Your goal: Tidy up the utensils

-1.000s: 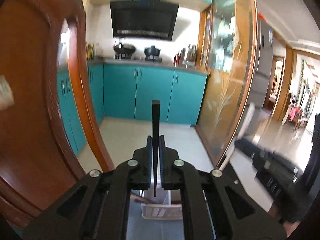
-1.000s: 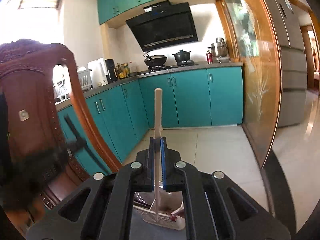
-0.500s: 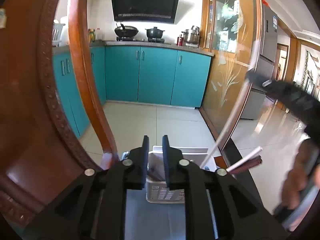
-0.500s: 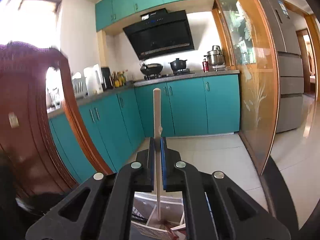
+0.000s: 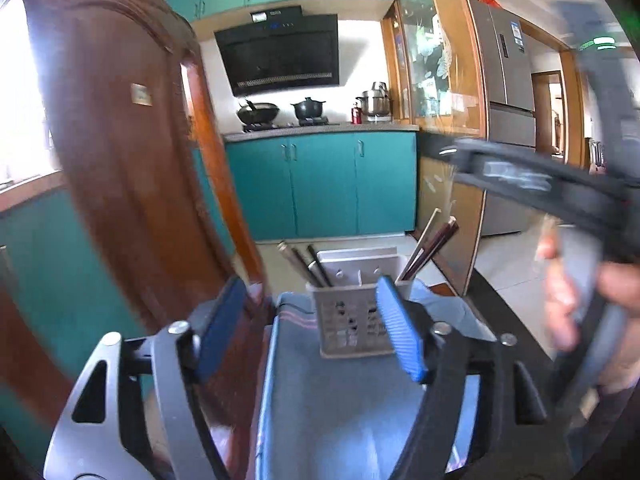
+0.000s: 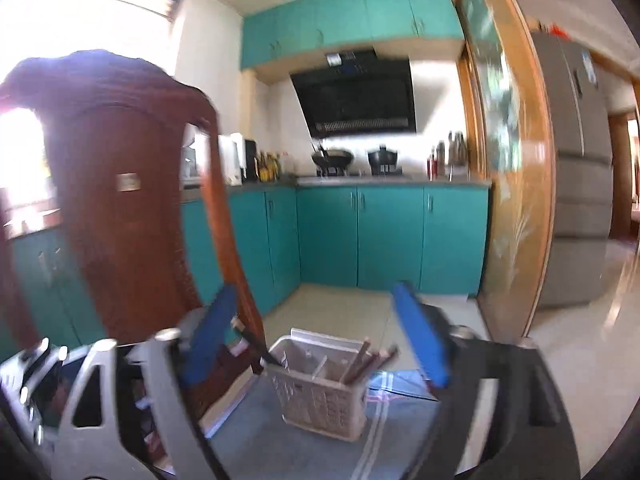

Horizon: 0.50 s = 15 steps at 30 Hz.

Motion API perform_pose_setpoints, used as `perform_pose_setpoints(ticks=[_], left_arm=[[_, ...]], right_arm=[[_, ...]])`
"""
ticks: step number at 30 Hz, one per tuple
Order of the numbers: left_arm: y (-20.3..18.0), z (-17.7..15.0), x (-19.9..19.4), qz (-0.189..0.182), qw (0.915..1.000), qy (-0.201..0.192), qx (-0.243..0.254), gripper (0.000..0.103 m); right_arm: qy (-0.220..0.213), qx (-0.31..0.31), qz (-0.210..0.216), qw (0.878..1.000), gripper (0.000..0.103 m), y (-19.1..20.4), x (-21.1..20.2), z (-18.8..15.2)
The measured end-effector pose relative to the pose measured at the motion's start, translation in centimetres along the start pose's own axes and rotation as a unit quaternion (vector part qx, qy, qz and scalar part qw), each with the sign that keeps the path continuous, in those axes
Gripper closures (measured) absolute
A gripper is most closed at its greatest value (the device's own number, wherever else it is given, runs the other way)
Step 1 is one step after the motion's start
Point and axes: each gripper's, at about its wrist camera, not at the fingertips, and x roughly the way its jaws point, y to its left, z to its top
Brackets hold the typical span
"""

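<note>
fingers (image 5: 394, 324) spread before utensil basket (image 5: 352, 320), chair (image 5: 132, 168) alongside

A perforated white utensil basket (image 5: 352, 320) stands on a blue-grey cloth (image 5: 340, 408), which lies bare in front of the basket. Dark chopsticks (image 5: 308, 264) lean out of the basket's left side; brown and pale chopsticks (image 5: 430, 246) lean out to its right, narrowing the way in from above. The middle of the basket's top is open. A tall wooden chair back (image 6: 132, 208) rises just left of the basket. Right of the basket, the table edge drops to bare tiled floor (image 6: 568, 344).
</note>
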Motion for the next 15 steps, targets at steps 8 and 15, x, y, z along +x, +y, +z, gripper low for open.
perform_pose_setpoints(ticks=[8,15], left_arm=[[1.2,-3.0,-5.8,-0.003,0.9997,0.003,-0.024,0.004],[1.0,-4.7,-9.7,-0.021,0.9993,0.003,-0.032,0.004]], right_arm=[[0.038,-0.017,-0.056,0.998,0.004,1.5,-9.4,-6.7],[0.040,0.012,-0.076,0.996,0.003,1.4,-12.8,-8.1]])
